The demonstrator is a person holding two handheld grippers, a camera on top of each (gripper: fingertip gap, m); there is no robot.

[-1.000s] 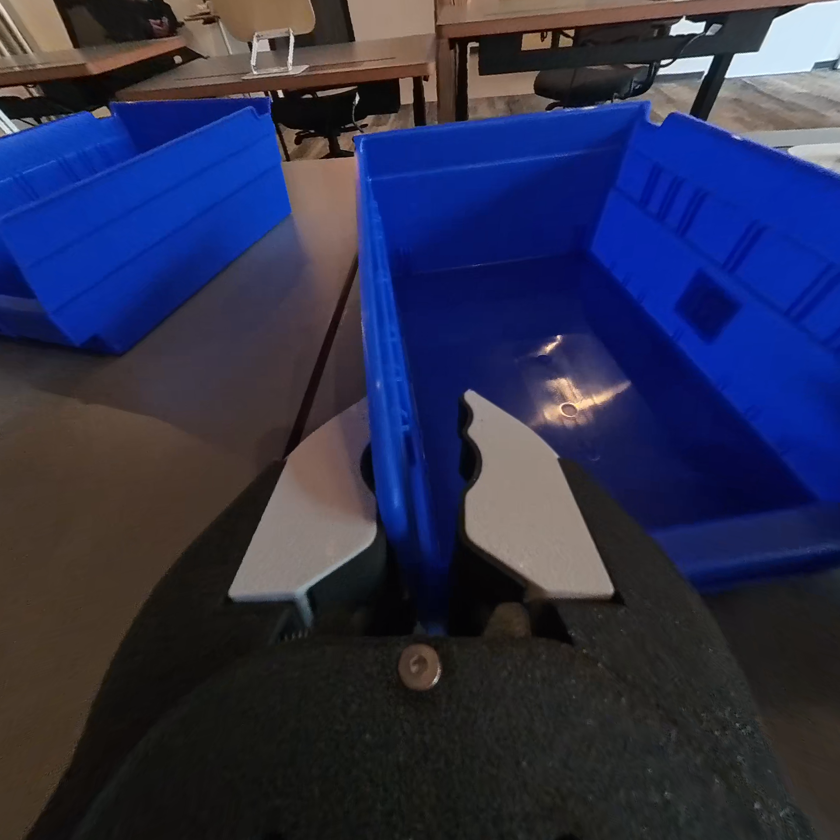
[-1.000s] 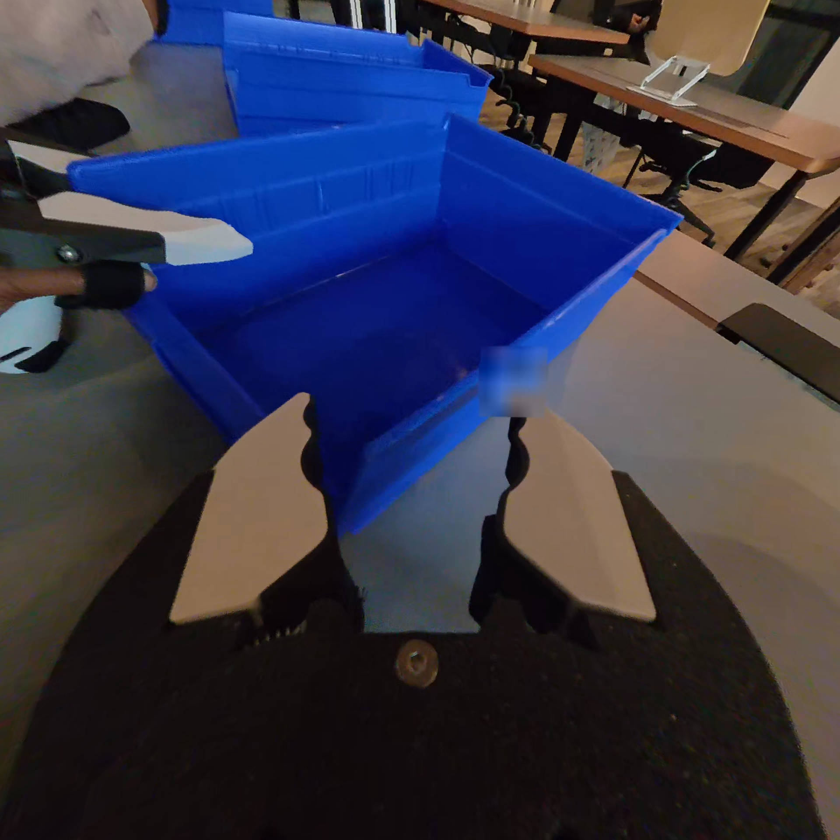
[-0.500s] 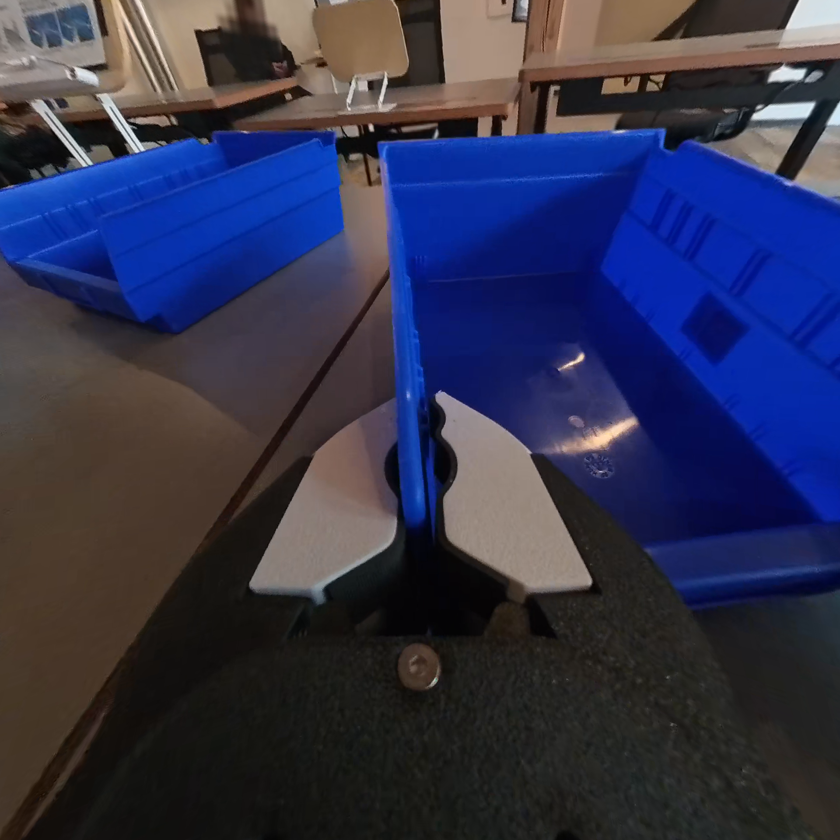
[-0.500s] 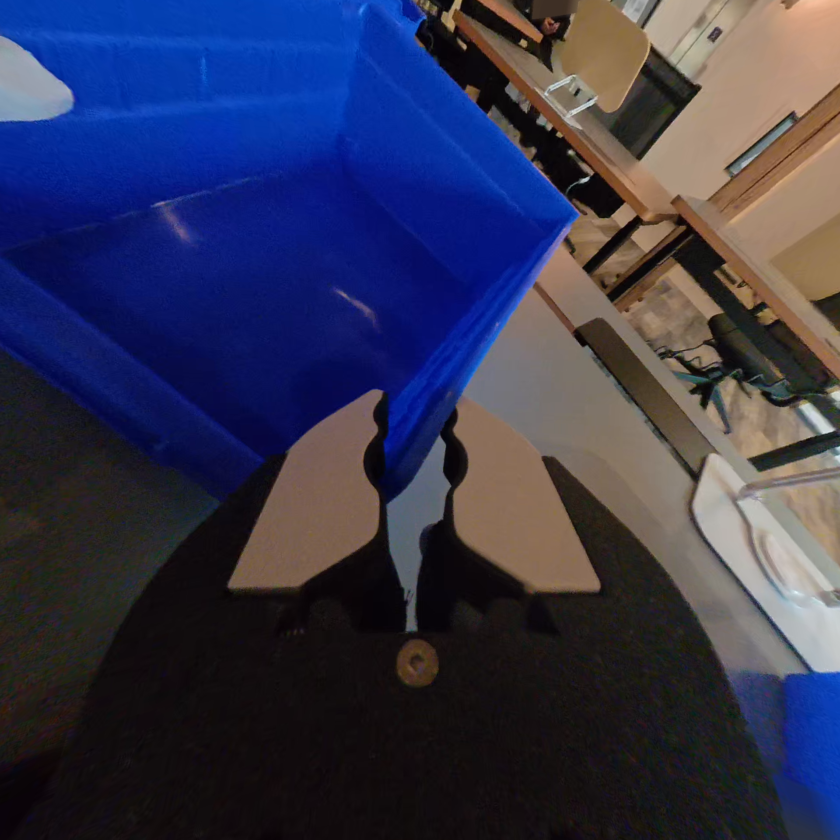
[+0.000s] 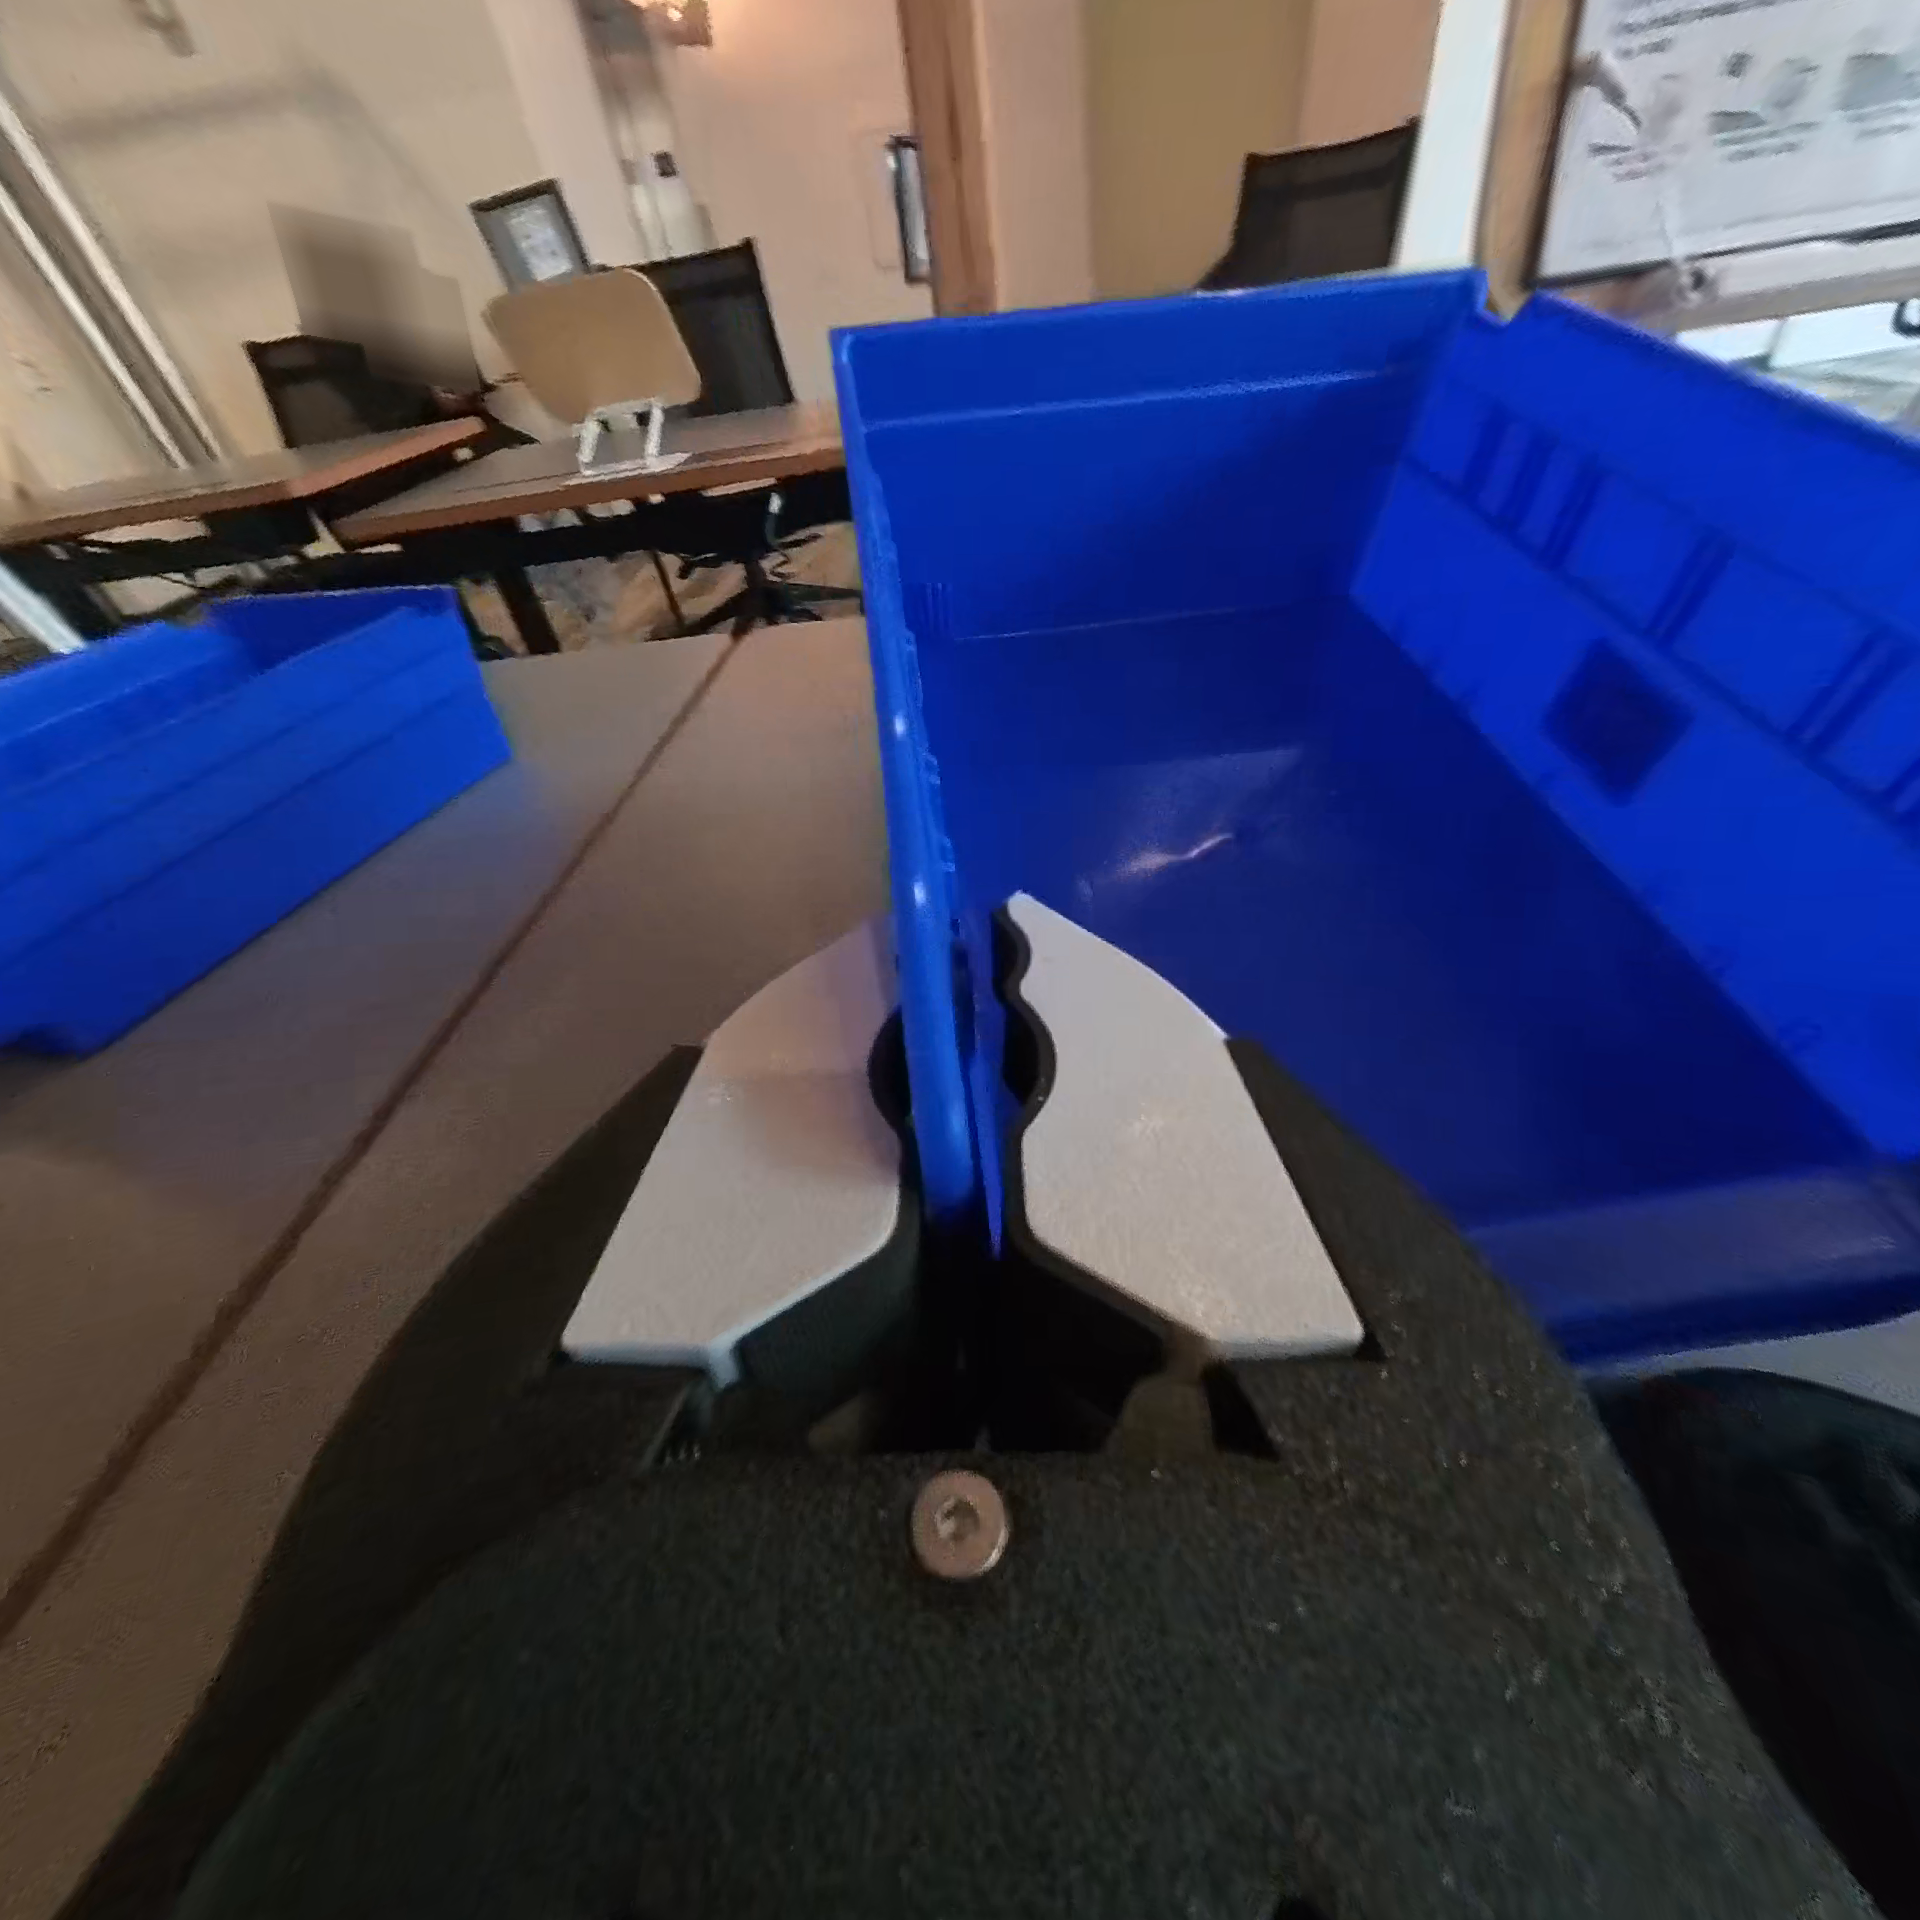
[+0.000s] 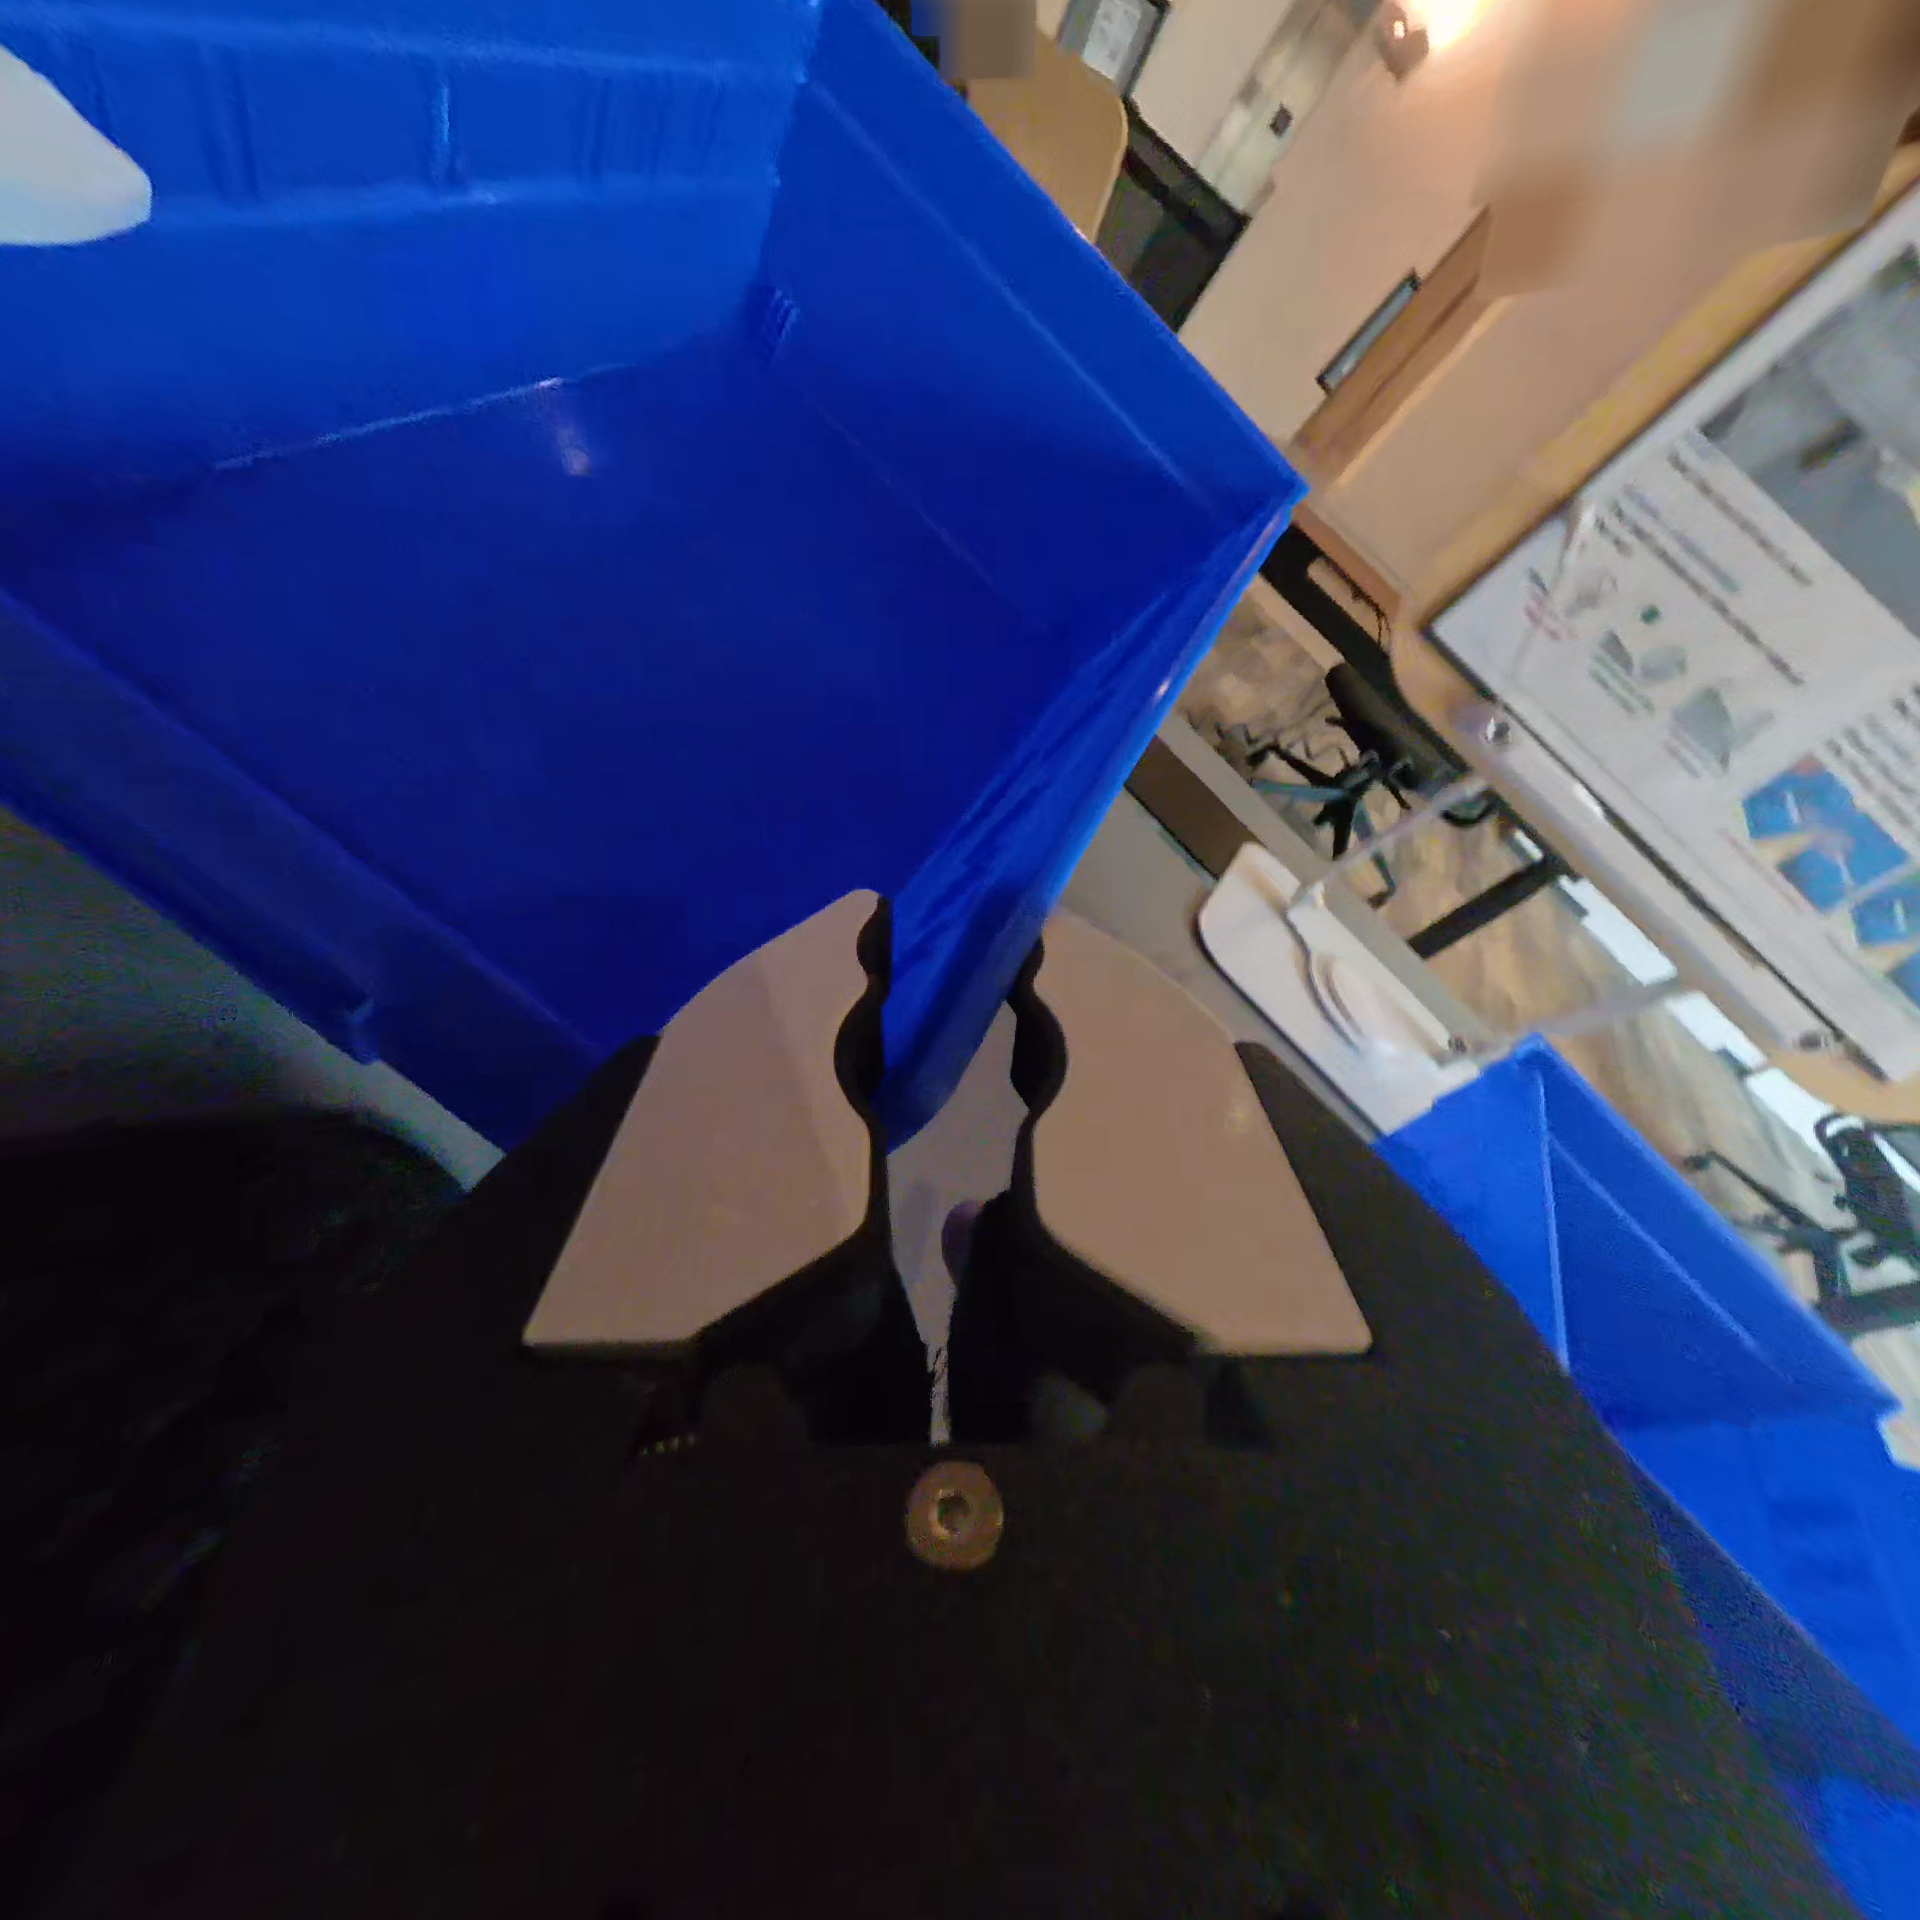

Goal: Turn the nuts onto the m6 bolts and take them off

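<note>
The blue bin [image 5: 1455, 831] has risen, each gripper clamping a side wall.

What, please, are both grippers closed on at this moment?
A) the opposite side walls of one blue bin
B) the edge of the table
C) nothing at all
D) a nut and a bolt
A: the left gripper and the right gripper each pinch a side wall of the blue bin.

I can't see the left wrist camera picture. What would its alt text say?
The left gripper is clamped on the near side wall of an empty-looking blue bin, one finger on each side. A second blue bin sits to the left on the brown table, with desks and chairs behind.
</note>
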